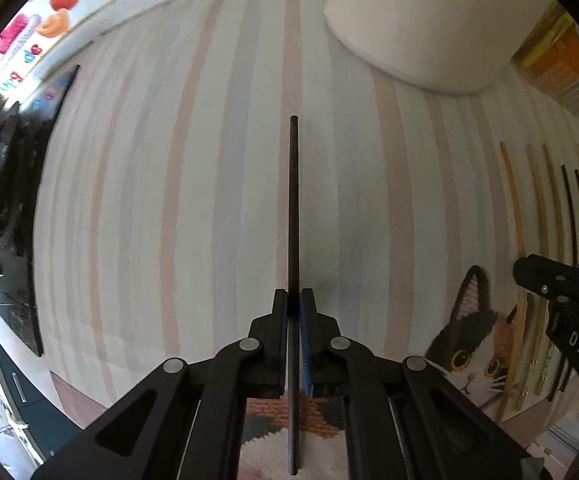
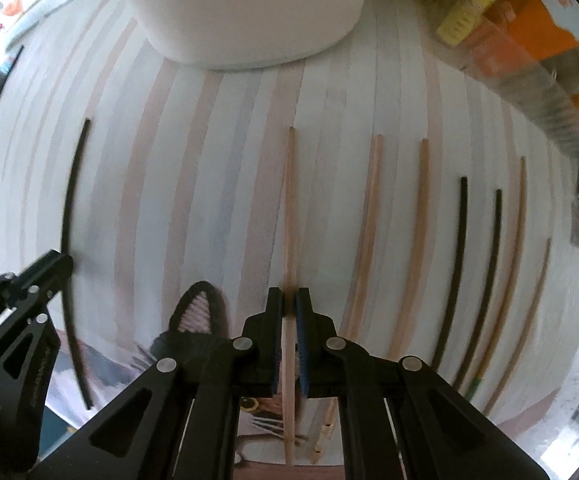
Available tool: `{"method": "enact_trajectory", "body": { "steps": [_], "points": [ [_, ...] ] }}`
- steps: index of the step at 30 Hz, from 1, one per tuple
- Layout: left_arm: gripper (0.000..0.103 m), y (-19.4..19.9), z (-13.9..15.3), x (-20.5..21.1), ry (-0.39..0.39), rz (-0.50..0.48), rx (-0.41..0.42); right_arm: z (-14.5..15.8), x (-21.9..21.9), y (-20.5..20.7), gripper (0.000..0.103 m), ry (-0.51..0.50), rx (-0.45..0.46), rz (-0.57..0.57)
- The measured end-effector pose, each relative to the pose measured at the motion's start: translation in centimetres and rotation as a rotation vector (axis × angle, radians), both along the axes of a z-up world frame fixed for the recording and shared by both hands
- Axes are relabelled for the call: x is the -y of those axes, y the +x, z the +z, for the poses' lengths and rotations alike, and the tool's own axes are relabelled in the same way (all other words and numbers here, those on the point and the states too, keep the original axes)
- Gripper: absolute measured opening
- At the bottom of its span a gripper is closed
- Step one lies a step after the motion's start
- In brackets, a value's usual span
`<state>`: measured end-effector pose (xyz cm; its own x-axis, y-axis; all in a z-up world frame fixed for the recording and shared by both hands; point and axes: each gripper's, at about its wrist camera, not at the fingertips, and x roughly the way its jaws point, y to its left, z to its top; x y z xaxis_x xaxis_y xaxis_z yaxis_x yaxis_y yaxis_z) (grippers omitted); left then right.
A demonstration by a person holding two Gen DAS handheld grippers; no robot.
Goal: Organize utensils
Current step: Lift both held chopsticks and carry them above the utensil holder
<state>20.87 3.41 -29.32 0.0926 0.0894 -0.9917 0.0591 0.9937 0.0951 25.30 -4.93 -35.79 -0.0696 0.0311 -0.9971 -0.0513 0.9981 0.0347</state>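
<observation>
My left gripper point(image 1: 294, 294) is shut on a black chopstick point(image 1: 294, 200) that runs straight ahead over the striped cloth point(image 1: 169, 200). In the right wrist view my right gripper point(image 2: 289, 294) is shut on a light wooden chopstick point(image 2: 289, 208). To its right lie more wooden chopsticks point(image 2: 371, 220) and two black chopsticks point(image 2: 459, 248) in a row on the striped cloth point(image 2: 169, 200). At the left of that view, the left gripper point(image 2: 55, 264) shows with its black chopstick point(image 2: 69, 200). The right gripper's body point(image 1: 561, 292) reaches in at the right of the left wrist view.
A white container point(image 1: 429, 20) stands at the far side of the cloth, also seen as a white container point(image 2: 241, 8) in the right wrist view. A cat-face mat point(image 1: 469, 344) lies at the near edge. Orange and yellow packages point(image 2: 521, 28) line the right side.
</observation>
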Motion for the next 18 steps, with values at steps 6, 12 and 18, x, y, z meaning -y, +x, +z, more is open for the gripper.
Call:
{"method": "enact_trajectory", "body": {
  "steps": [6,12,18],
  "points": [
    [0.003,-1.2,4.1,-0.4,-0.061,0.015,0.088,2.7,2.3,-2.5,0.007,0.086,0.064,-0.046],
    [0.003,-2.5,9.6,-0.5,-0.116,0.032,0.209,6.6,3.6,-4.5,0.007,0.145,0.167,-0.052],
    [0.003,-2.9,18.3,-0.6,-0.213,0.049,0.394,14.1,6.0,-6.1,0.007,0.233,0.335,-0.088]
  ]
}}
